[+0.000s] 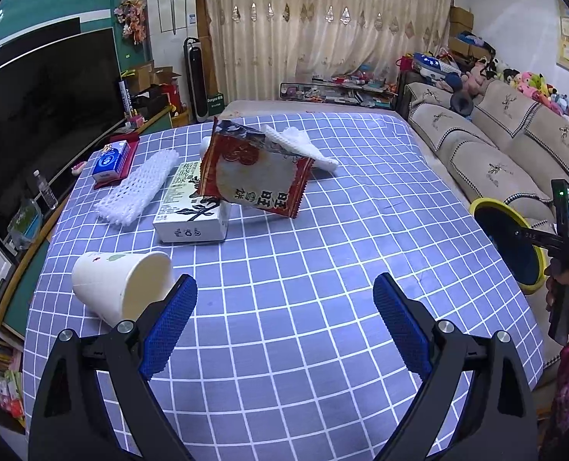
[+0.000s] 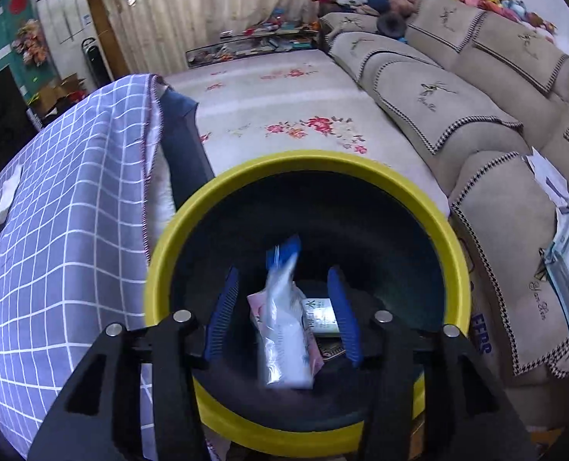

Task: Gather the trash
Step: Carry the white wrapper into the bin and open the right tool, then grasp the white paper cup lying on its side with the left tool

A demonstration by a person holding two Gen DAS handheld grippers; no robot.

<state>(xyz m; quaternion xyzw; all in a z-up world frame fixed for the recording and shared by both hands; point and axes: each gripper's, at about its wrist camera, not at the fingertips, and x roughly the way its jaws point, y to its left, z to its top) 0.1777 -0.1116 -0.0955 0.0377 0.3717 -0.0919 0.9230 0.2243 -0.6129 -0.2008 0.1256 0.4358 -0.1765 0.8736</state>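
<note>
While the right gripper (image 2: 284, 315) hangs over the yellow-rimmed bin (image 2: 176, 230) at lower centre, its fingers stand apart around a blurred plastic packet (image 2: 284, 330), apparently dropping free. The left gripper (image 1: 284, 326) is spread empty beside the tipped paper cup (image 1: 119, 284), lower left: light, crushable, best pinched at the rim.

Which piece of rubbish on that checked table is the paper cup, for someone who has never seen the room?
Start at the table with the blue checked cloth. Near its front left corner, close beside the left gripper, lies the paper cup. It is white and tipped on its side with its open mouth showing, unlike the flat white box and red snack bag further back.
</note>
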